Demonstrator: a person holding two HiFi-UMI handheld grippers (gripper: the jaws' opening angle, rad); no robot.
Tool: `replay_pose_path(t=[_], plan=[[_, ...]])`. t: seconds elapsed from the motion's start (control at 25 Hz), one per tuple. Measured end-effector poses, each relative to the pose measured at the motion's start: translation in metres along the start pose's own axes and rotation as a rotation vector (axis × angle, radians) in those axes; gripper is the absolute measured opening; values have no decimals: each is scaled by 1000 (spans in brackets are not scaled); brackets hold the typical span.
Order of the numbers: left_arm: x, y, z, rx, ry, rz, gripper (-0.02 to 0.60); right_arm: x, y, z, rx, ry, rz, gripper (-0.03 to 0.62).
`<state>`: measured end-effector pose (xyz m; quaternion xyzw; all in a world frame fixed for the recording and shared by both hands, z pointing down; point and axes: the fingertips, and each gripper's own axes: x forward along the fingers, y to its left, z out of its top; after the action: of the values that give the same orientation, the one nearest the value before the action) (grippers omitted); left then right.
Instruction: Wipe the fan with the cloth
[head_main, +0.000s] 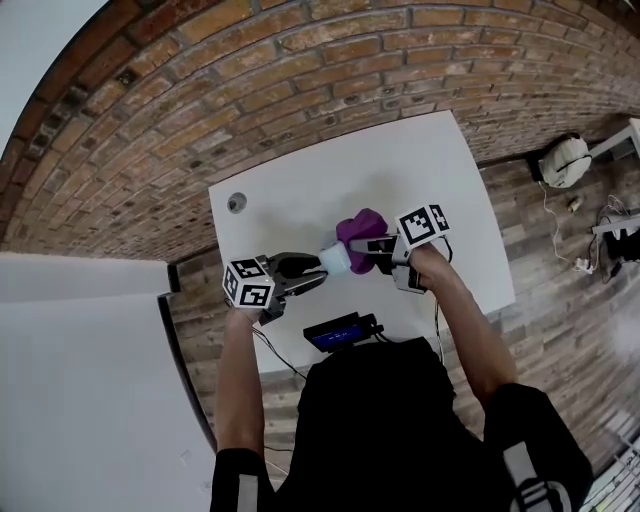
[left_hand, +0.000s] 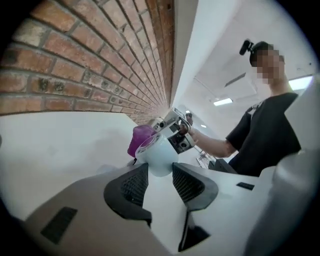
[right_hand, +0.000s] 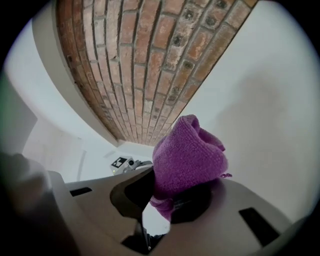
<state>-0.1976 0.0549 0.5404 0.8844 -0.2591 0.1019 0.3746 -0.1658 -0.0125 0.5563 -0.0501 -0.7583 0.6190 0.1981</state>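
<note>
In its own view we see the left gripper (left_hand: 160, 172) clamped on the small pale-blue rounded plastic fan (left_hand: 157, 152), which we miss from the right gripper (right_hand: 172, 192), whose jaws pinch the bunched purple knitted cloth (right_hand: 187, 157) just beside that fan.

Studio-style office or lab room: exposed brick wall (head_main: 200, 90), plain white worktop (head_main: 300, 190), wood-plank floor (head_main: 560, 300) with loose cables (head_main: 560, 235), and recessed ceiling light panels (left_hand: 222, 101) in the left gripper view.
</note>
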Motion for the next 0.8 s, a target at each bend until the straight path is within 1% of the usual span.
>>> replay_pose_path(t=[0.08,0.16,0.2,0.32,0.36,0.4,0.44,0.48,0.52,0.56,0.6,0.68,0.72,0.8], plan=[[-7,12,11,-51,-85,32,163,2,-2,13,38,-70,9,67],[-13,24,21,-71,-144,78,147,6,-4,26,48,-125,11,67],[-15,27,24,-74,-152,93,143,8,-5,31,45,-141,10,68],[-19,32,27,-68,-137,136,143,9,-6,39,18,-162,-12,69],[-23,35,28,-62,-130,168,143,6,-8,40,-2,-170,-34,69],[-29,38,30,-48,-120,217,143,1,-11,41,-28,-183,-67,69],[-35,41,33,-20,-102,281,143,-6,-14,43,-60,-202,-110,68],[-41,41,39,26,-74,350,143,-15,-16,46,-98,-228,-155,69],[-43,37,47,85,-39,408,143,-23,-15,50,-141,-260,-192,69],[-39,30,56,148,2,447,143,-30,-9,55,-187,-295,-207,69],[-31,21,62,205,48,467,143,-34,1,60,-232,-328,-194,68],[-6,10,64,289,156,499,143,-28,26,64,-296,-361,-121,69],[3,10,62,311,197,526,143,-21,33,62,-313,-356,-91,69],[10,13,62,306,233,574,143,-3,28,54,-309,-328,-76,69]])
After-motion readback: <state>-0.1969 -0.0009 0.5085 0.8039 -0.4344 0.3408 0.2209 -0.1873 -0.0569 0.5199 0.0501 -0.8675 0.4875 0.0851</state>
